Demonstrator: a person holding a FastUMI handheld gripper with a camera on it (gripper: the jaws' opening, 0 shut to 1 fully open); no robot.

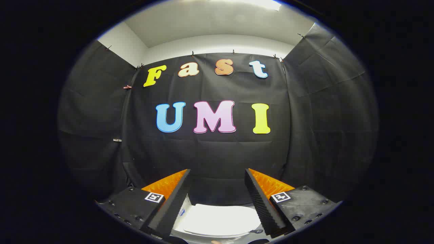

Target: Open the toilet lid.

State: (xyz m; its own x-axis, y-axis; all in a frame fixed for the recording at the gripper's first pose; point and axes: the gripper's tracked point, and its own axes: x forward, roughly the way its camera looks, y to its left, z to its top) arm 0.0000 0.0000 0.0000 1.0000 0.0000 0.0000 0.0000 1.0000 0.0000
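A white toilet (220, 220) sits low between my two fingers, its flat lid lying down shut over the bowl. My gripper (217, 173) hovers above it, well apart from the lid, and points at the booth's back wall. Its fingers (173, 203) stand wide open with nothing between them. The toilet's front and sides are hidden below the fingers.
Black cloth walls close the booth at the back (210, 152), left and right. A white ceiling with a light (264, 4) runs above. A small dark fitting (257, 231) shows beside the toilet's right side.
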